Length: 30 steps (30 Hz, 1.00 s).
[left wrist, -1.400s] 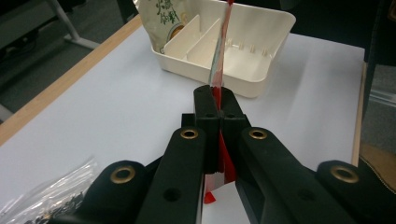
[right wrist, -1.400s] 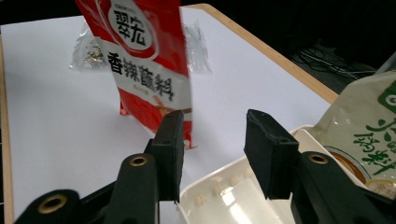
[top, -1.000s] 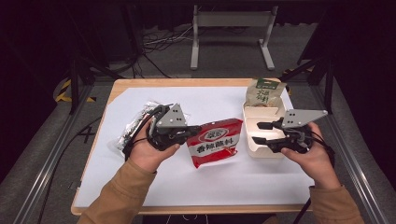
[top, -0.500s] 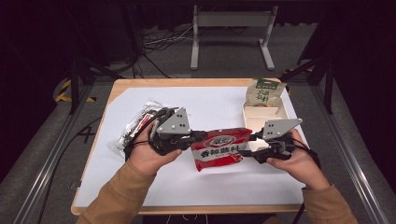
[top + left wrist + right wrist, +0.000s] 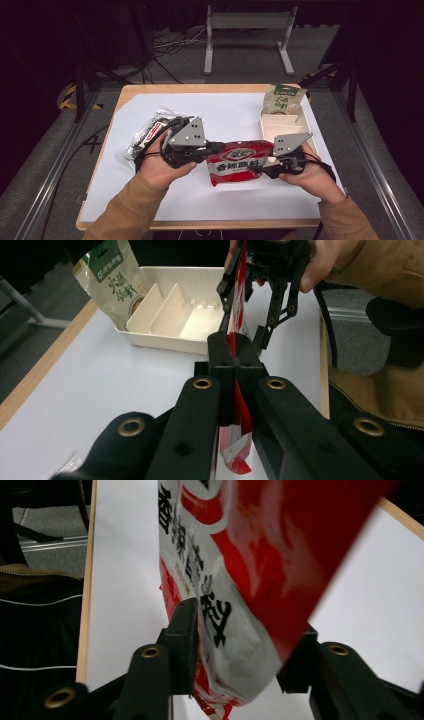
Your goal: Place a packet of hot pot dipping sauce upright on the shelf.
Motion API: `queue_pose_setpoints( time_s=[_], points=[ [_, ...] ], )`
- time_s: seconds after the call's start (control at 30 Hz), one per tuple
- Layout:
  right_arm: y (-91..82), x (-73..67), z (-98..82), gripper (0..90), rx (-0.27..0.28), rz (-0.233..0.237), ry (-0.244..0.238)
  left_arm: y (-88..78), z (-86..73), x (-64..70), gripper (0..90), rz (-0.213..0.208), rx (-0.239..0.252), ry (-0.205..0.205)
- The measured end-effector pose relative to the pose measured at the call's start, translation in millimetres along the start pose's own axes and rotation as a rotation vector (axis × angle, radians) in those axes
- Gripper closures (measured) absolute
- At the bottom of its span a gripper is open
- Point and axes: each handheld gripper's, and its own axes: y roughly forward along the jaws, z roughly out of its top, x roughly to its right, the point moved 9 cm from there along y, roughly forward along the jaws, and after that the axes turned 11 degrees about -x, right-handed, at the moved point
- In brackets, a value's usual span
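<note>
Moved since a second ago: right gripper point(image 5: 261, 171) has left the white tray point(image 5: 302, 131) and come across to the far edge of the red packet point(image 5: 239, 162), which has also shifted a little toward the person; the left gripper point(image 5: 216, 148) has hardly changed place.

Red packet: it is held up off the white sheet point(image 5: 230, 112) near the middle of the table, stretched between the two grippers, label facing up in the high view.

Left gripper: its jaws are pressed tight together on one edge of the packet; in the left gripper view point(image 5: 235, 357) the red film runs as a thin line between the closed black pads. This grip looks like the anchor, keeping the packet steady so the other tool can take it.

Right gripper: its jaws have just been closing, with the packet's other edge between them. In the right gripper view point(image 5: 240, 645) the left pad touches the film while the right pad appears to stand off it, so I judge the packet straddled, not yet clamped.

Likely reason for two grips: pulling a sealed packet open, or passing it over, though I cannot tell which.

White tray: sits at the right, compartments bare, probably waiting for contents.

Green pouch point(image 5: 283, 100): leans at the tray's far end.

Black packet point(image 5: 146, 135): lies behind the left hand point(image 5: 162, 167), set aside.
</note>
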Motion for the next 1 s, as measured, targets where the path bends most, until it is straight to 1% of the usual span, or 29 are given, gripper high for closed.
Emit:
queue_pose_setpoints(
  time_s=[0.07,0.1,0.13,0.17,0.27,0.37,0.47,0.57,0.63,0.73,0.77,0.8,0.87,0.9,0.93,0.97,1.0],
  points=[
    [-0.7,-0.2,1.3,68.5,0.005,-0.008,-0.007,0.0,0.2,0.0,89.8,-0.003,0.002,0.0],
    [-0.7,-0.2,1.3,68.5,0.005,-0.008,-0.007,0.0,0.2,0.0,89.8,-0.003,0.002,0.0],
    [-1.7,-1.1,2.1,73.7,0.007,-0.004,-0.01,0.0,0.3,-0.6,89.8,0.0,0.004,-0.002],
    [-2.0,-1.4,2.4,76.3,0.01,-0.005,-0.015,-0.2,0.2,-0.9,89.8,0.002,0.006,-0.004],
    [-2.6,-4.8,2.8,84.5,0.013,0.013,-0.027,-1.3,-0.2,-2.1,89.8,0.004,0.01,-0.009],
    [-2.5,-5.5,3.6,85.9,0.02,0.011,-0.037,-1.5,-0.6,-2.0,89.8,0.004,0.01,-0.009],
    [-1.2,-7.0,2.1,86.6,0.017,0.029,-0.034,-0.7,-1.9,-1.5,89.8,0.004,0.003,-0.012],
    [-1.2,-7.5,2.1,87.0,0.016,0.029,-0.029,-1.6,-1.9,-1.6,89.7,-0.004,0.009,-0.021],
    [-2.8,-7.7,3.5,87.3,0.02,0.027,-0.026,-3.1,-1.9,-2.0,89.7,0.003,0.011,-0.022],
    [-4.3,-9.4,4.9,87.4,0.024,0.033,-0.016,-4.5,-1.6,-2.4,89.0,0.001,0.02,-0.027],
    [-5.3,-9.9,5.6,87.5,0.023,0.035,-0.018,-5.6,-1.9,-2.8,89.0,-0.001,0.027,-0.037],
    [-6.7,-10.8,6.3,87.6,0.023,0.038,-0.011,-6.8,-1.9,-3.8,86.6,-0.001,0.041,-0.044],
    [-9.7,-11.1,7.4,87.8,0.03,0.043,0.001,-9.2,-2.7,-5.9,77.3,0.004,0.067,-0.075],
    [-11.8,-10.9,7.6,87.8,0.032,0.045,0.005,-9.9,-2.7,-6.5,70.4,0.009,0.085,-0.09],
    [-11.8,-10.9,7.6,87.8,0.032,0.045,0.005,-9.9,-2.7,-6.5,63.6,0.009,0.085,-0.09],
    [-13.9,-10.5,7.9,87.8,0.036,0.046,0.006,-10.6,-3.7,-7.7,63.6,0.016,0.093,-0.103],
    [-16.9,-10.3,8.5,87.8,0.041,0.048,0.015,-10.9,-4.8,-8.5,57.5,0.02,0.097,-0.11]
  ],
)
